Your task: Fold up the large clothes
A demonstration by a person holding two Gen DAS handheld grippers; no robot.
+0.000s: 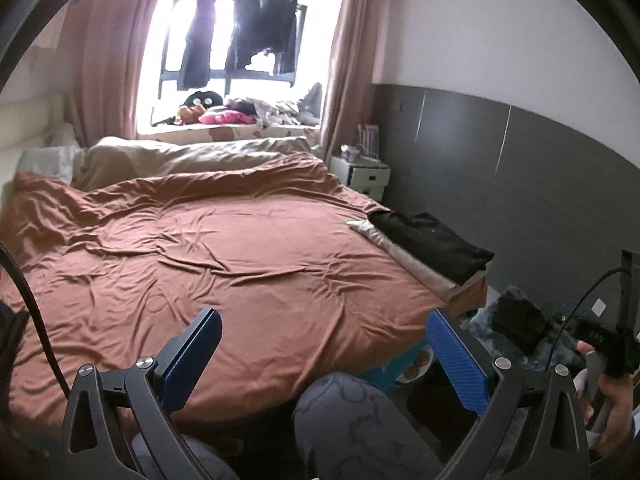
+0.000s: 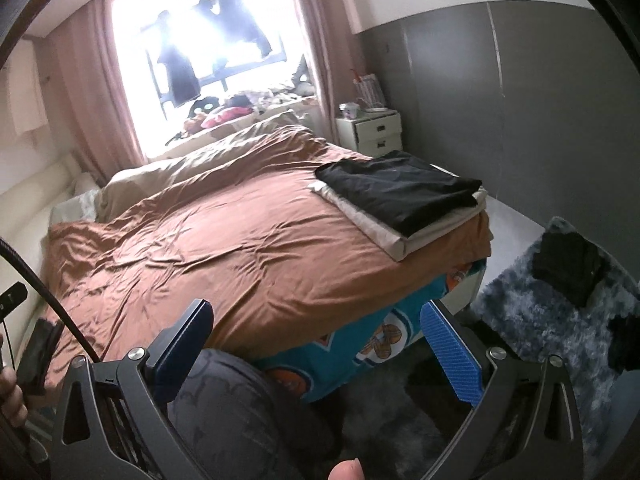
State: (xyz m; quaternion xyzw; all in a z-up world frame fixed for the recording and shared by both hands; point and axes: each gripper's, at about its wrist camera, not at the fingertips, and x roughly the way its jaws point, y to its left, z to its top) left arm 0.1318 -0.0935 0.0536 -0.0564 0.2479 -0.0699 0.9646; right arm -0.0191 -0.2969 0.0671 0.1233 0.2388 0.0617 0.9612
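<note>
Left wrist view: left gripper (image 1: 324,344) and right gripper (image 2: 316,340) are held apart and empty above the bed (image 1: 224,248). Folded black garment (image 2: 400,190) is stacked at the bed's corner; a dark unfolded garment (image 2: 568,268) lies on the rug (image 2: 520,304), judged next to be fetched.

Your left gripper (image 1: 324,356) is spread wide with nothing between its blue-padded fingers (image 1: 458,364). Your right gripper (image 2: 316,346) is spread just as wide, also holding nothing. In the left wrist view your right hand (image 1: 608,408) grips its handle at 4 o'clock; in the right wrist view your left hand (image 2: 10,396) shows at 8 o'clock.
</note>
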